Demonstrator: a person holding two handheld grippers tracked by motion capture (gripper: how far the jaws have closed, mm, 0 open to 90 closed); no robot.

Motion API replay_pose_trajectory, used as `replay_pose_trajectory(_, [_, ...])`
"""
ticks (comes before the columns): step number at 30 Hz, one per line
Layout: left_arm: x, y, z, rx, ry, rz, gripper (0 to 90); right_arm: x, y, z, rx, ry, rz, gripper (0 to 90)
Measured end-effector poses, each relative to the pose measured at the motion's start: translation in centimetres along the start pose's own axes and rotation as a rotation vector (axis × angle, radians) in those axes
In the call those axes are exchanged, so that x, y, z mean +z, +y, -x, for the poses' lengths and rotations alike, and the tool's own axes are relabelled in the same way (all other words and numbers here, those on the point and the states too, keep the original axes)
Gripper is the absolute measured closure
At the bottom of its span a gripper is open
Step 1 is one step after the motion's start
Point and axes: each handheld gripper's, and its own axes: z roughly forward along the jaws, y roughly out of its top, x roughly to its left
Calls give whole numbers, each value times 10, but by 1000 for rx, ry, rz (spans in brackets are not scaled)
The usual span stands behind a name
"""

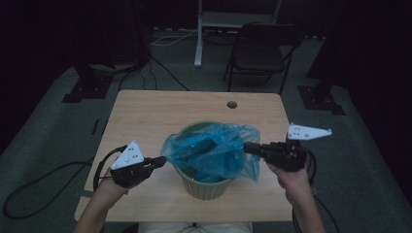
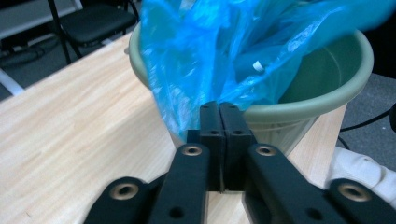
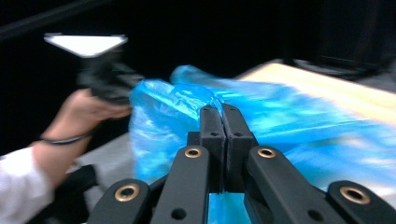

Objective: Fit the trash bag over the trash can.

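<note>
Fingers (image 2: pixel 219 116) of both grippers are clenched on opposite edges of the blue bag (image 1: pixel 214 150) draped over the green bucket (image 1: pixel 204 187) on the desk (image 1: pixel 145 111) (thin film), so a hard sideways pull could tear it or tip the bucket.

Green pot (image 1: pixel 204 187) on wooden table (image 1: pixel 145 121)

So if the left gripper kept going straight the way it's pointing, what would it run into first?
Probably the blue plastic bag it already pinches, then the rim of the green bucket right behind; the left gripper points across at it.
</note>
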Motion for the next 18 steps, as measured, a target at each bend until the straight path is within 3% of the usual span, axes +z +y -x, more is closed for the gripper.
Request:
replay_pose_trajectory(1, [0,-1,1,10,0,-7,900,3,-11,-11,3,66,-17,891])
replay_pose_trajectory(2, [0,-2,2,13,-4,-6,900,7,-18,-17,0,101,-41,891])
replay_pose_trajectory(6, [2,-7,2,8,12,-26,900,26,-53,-31,20,132,-138,890])
replay_pose_trajectory(8, [3,-9,0,1,21,-36,900,35,-70,-31,27,113,-197,890])
replay_pose_trajectory(11, [7,-11,1,9,44,-58,900,41,-91,-21,54,29,-251,890])
replay_pose_trajectory(14, [10,-15,-1,12,71,-77,900,40,-110,-4,126,-28,-271,890])
replay_pose_trajectory(16, [11,-16,-2,3,71,-74,900,38,-123,7,183,-51,-273,891])
replay_pose_trajectory(18, [14,-20,-5,-17,64,-72,900,36,-134,15,208,-89,-284,891])
